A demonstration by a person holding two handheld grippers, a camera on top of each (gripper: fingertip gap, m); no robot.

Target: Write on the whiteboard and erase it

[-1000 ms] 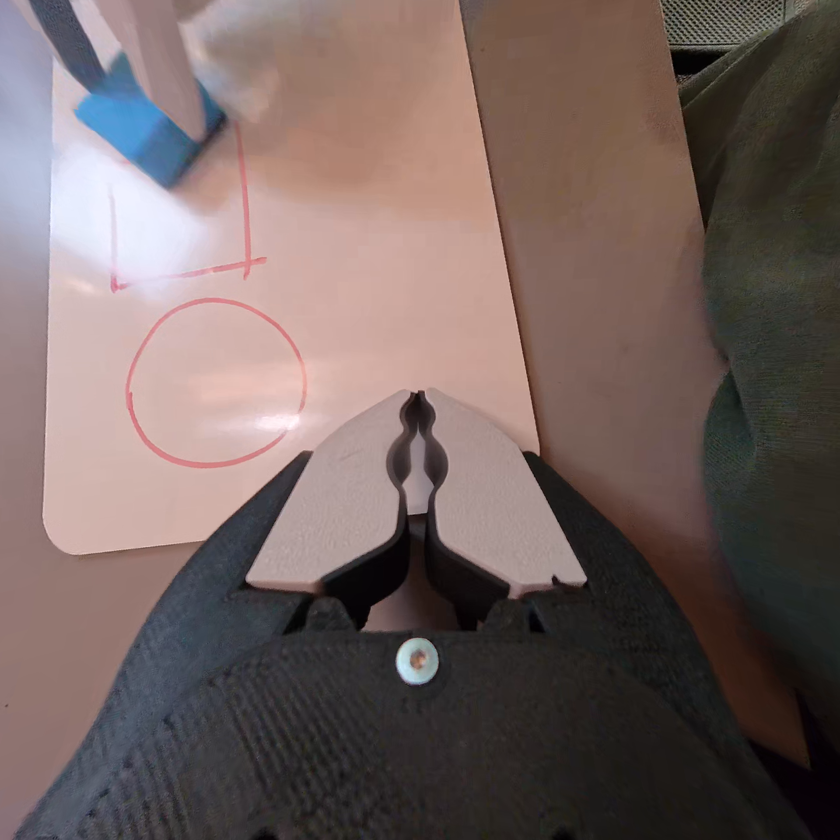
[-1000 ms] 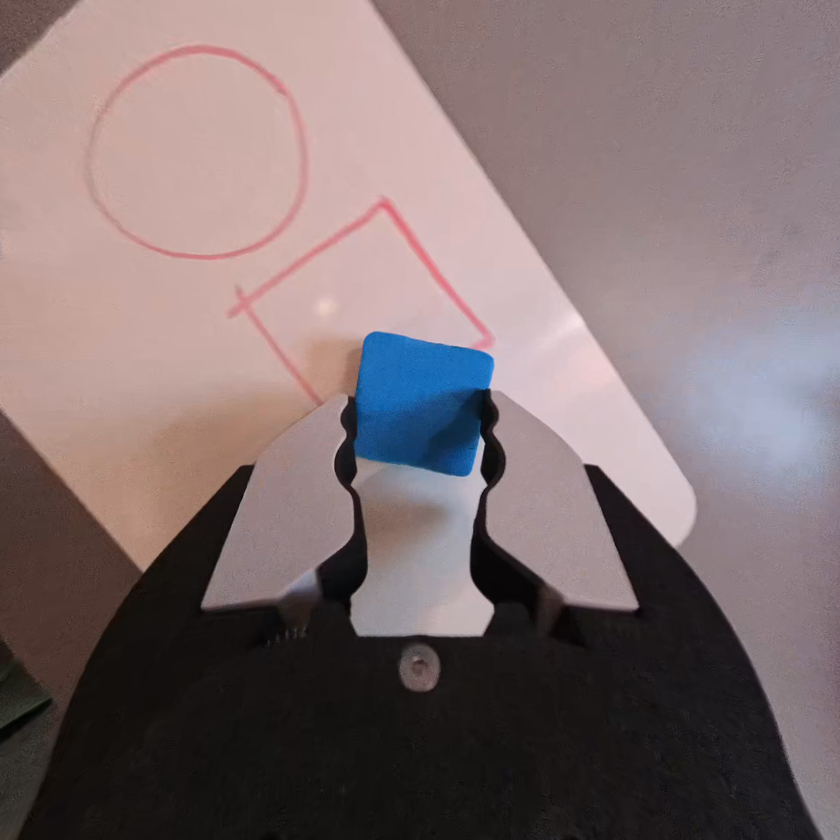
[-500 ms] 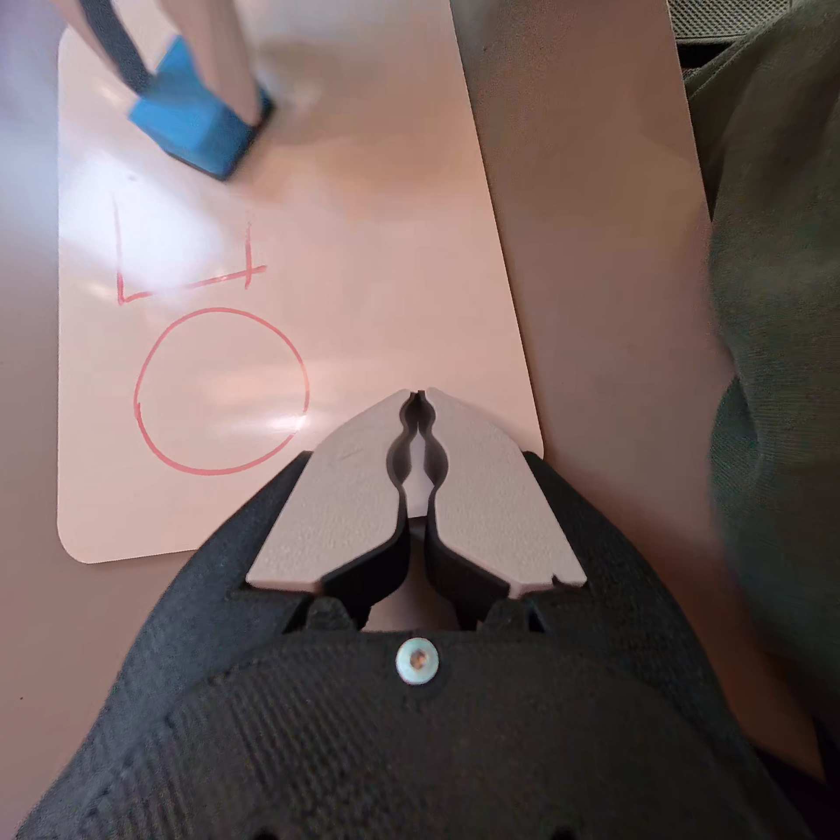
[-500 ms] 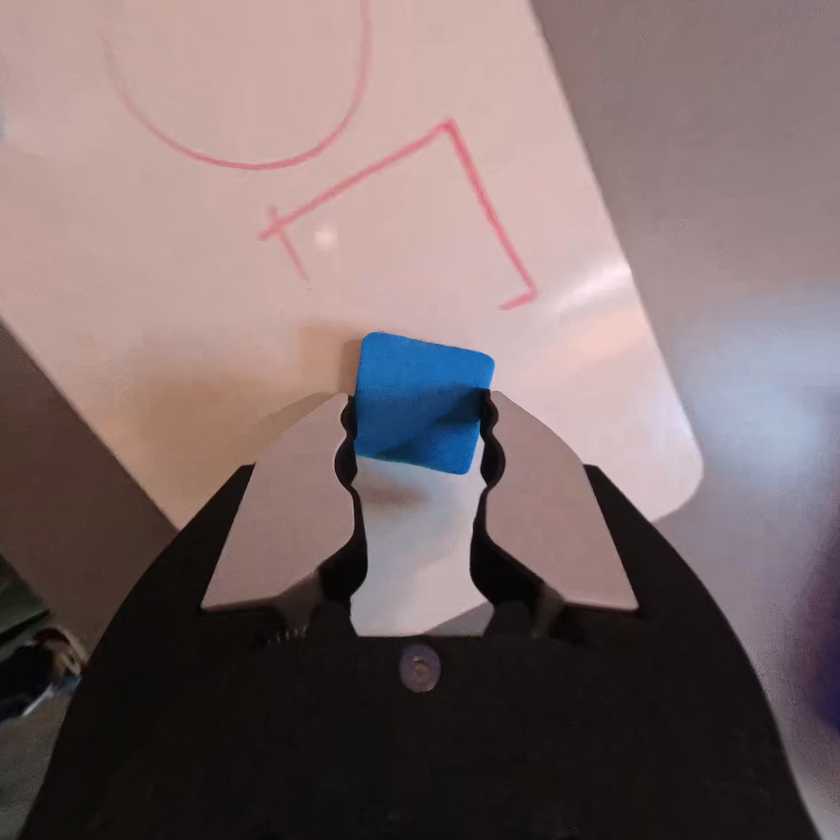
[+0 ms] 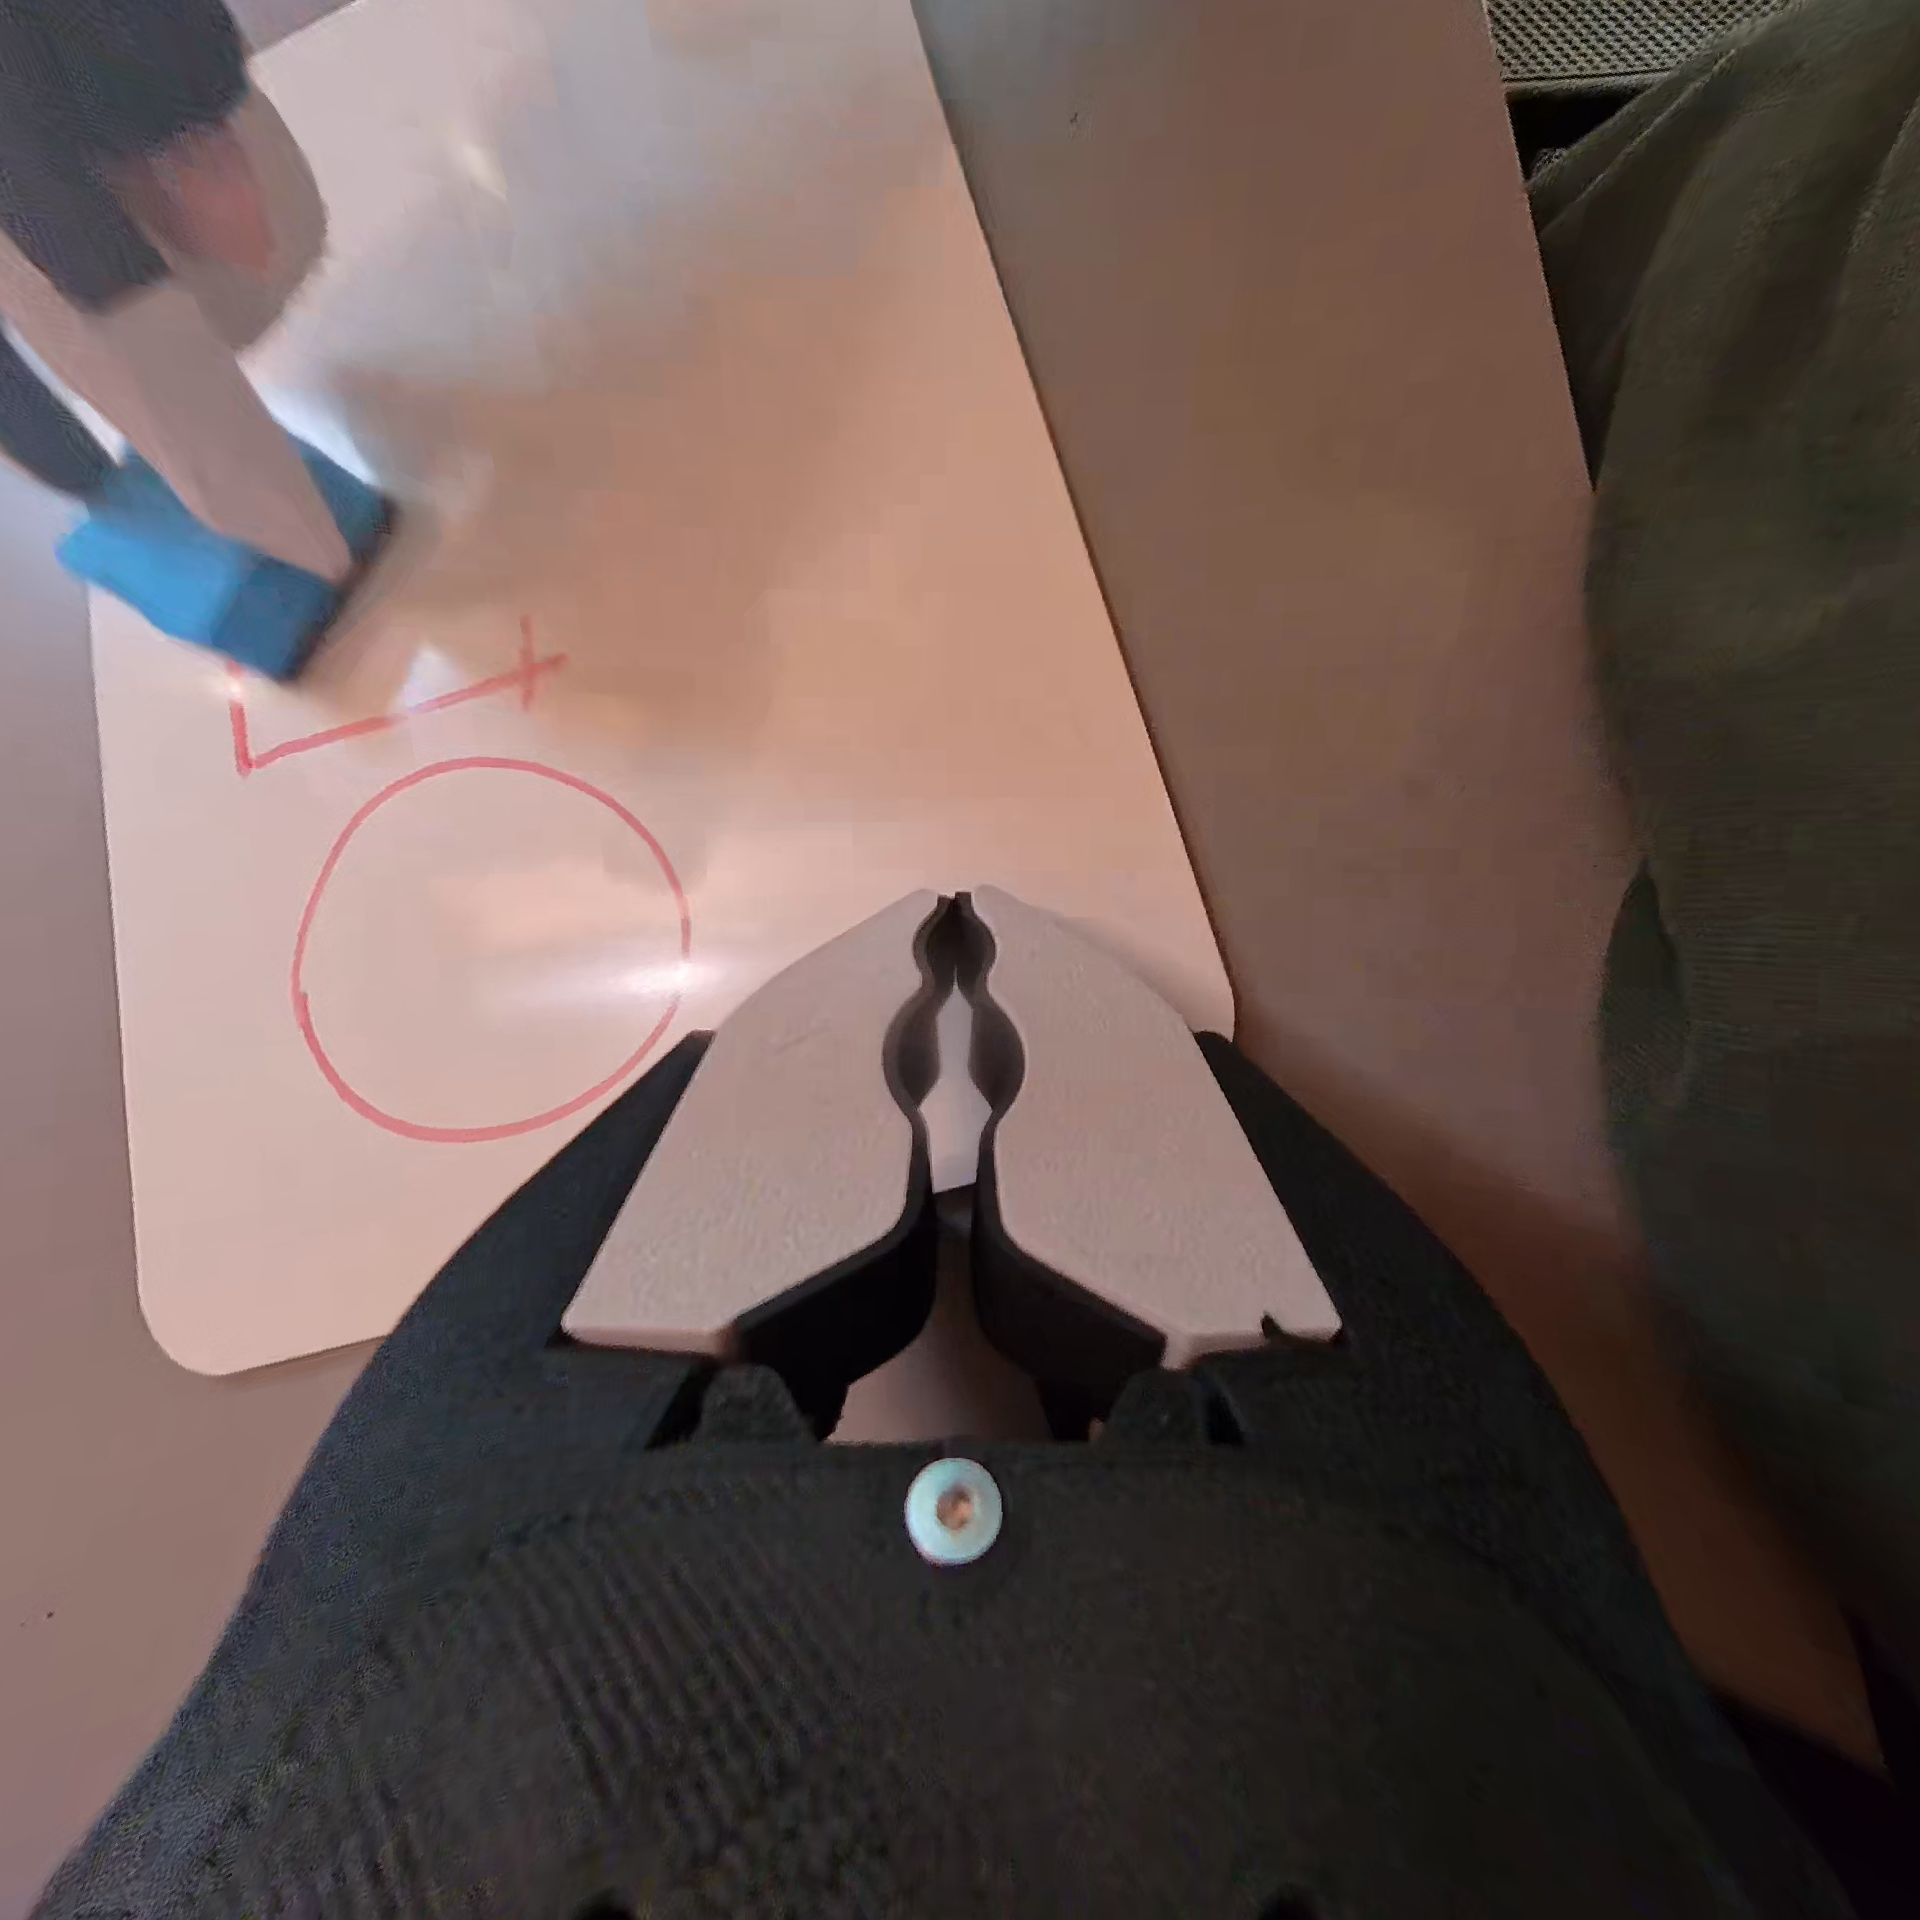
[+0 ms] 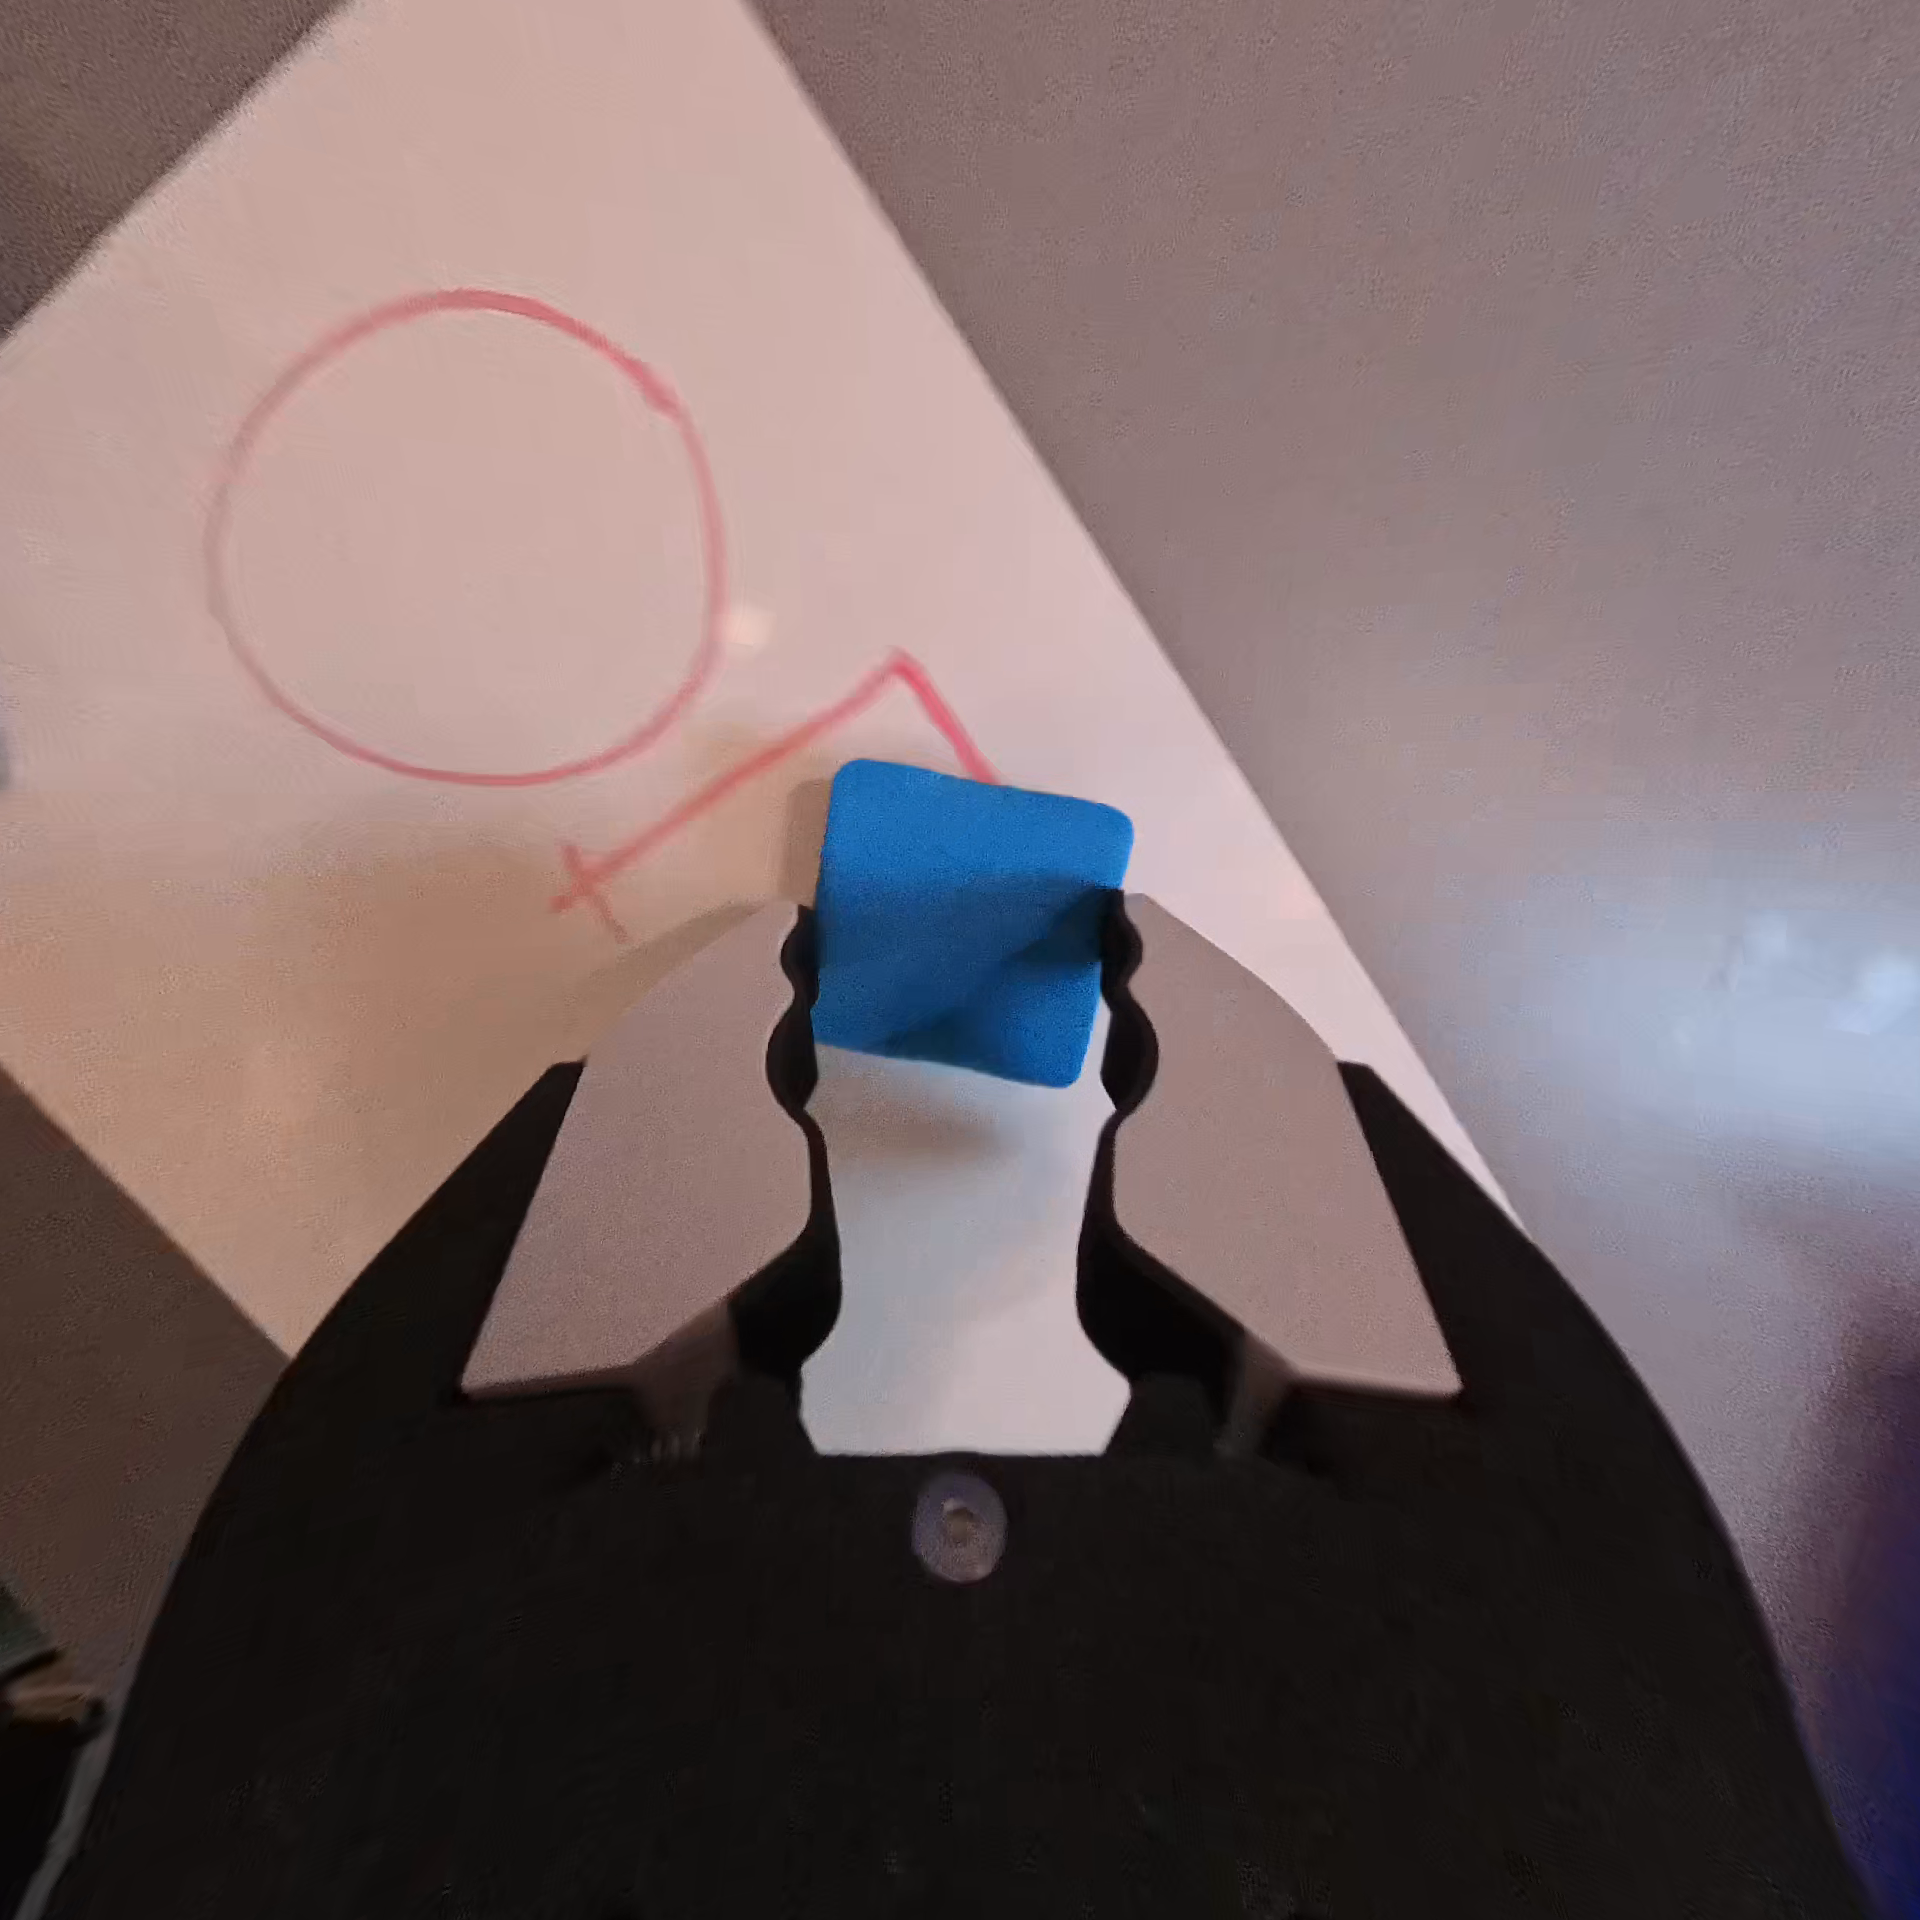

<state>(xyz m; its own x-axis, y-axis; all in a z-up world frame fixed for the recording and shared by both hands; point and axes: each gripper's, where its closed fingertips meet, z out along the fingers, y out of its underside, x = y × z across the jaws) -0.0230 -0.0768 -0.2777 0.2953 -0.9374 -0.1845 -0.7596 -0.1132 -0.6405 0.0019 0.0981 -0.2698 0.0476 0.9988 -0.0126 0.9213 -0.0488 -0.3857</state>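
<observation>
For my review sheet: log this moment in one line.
phase: erasing | right gripper: holds blue eraser on whiteboard | left gripper: shut | red circle: intact

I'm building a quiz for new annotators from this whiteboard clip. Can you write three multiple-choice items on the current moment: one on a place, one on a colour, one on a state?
1. Where is the blue eraser?
A. Lying on the bare table beside the board
B. Between the right gripper's fingers, over the whiteboard
C. Inside the drawn circle

2. What colour are the marks on the whiteboard?
A. Red
B. Green
C. Black

3. How do the left gripper's jaws stand?
A. Wide open
B. Shut on a marker
C. Shut, with nothing between them

Key:
1 B: the right gripper has a finger on each side of the eraser, above the board next to the leftover square lines.
2 A: the circle and the remaining lines are red.
3 C: the left gripper shows its fingertips together, holding nothing.
</observation>
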